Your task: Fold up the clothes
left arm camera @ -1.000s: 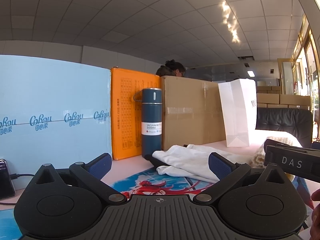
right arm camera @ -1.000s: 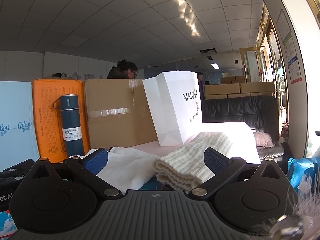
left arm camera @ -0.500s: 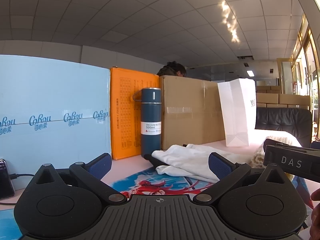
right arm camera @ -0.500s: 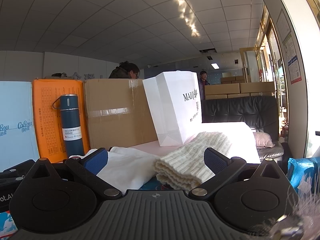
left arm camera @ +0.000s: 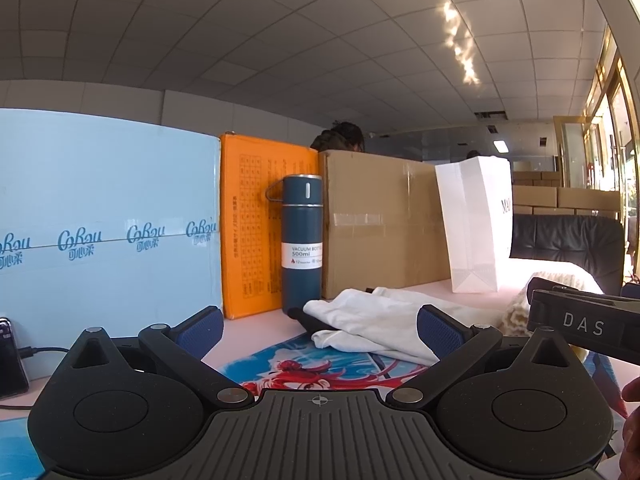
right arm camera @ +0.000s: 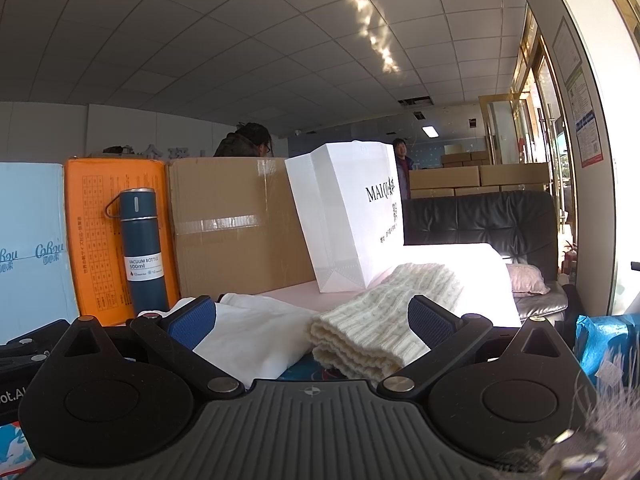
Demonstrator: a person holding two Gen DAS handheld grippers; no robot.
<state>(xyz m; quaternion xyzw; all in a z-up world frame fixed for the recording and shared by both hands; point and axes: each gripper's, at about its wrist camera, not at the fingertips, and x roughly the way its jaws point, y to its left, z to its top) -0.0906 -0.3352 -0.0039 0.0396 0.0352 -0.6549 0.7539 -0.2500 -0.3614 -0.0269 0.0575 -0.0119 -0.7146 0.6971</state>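
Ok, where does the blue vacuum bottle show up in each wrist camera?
Left wrist: the blue vacuum bottle stands near centre, between the orange box and the cardboard box.
Right wrist: the bottle stands far left, before the orange box.
Shared landmark: the white paper bag.

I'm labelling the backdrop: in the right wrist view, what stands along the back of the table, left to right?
Light blue printed box → orange carton → dark blue vacuum bottle → brown cardboard box → white paper bag.
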